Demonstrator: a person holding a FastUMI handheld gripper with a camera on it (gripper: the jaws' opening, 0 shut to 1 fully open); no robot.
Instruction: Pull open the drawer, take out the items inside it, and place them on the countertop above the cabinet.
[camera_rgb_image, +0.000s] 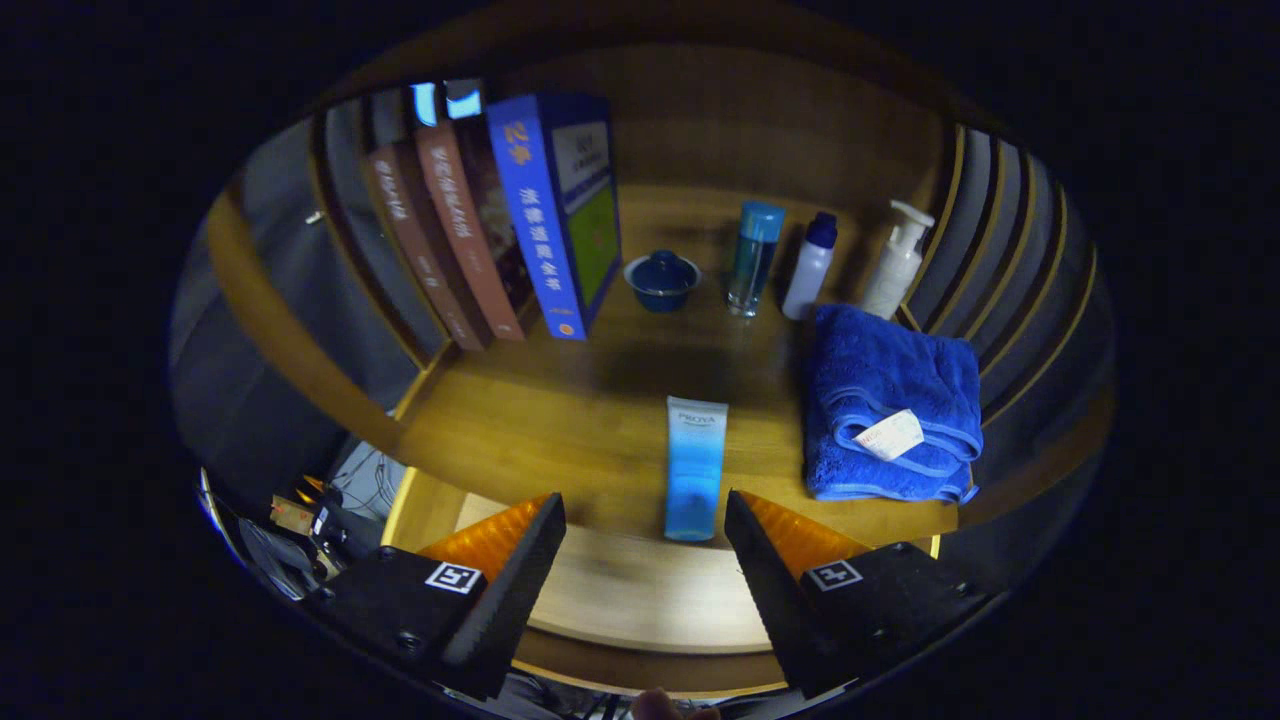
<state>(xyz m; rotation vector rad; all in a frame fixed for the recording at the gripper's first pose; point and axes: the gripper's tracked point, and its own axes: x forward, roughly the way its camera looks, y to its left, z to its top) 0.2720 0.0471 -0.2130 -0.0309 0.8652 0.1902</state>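
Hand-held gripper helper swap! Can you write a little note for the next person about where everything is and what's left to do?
Hand-held gripper: open, holding nothing, fingers spread either side of the tube's near end.
Blue-and-white tube: lying flat on the countertop, just ahead of the fingers, beside the folded blue towel.
Drawer: pulled open below the fingers; the part in view looks bare.
Done, it seems: drawer open, tube out.
Left: check the drawer's hidden part for anything else.

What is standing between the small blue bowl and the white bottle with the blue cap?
In the gripper view, a tall blue-capped bottle stands between the bowl and the white bottle. The gripper is open.
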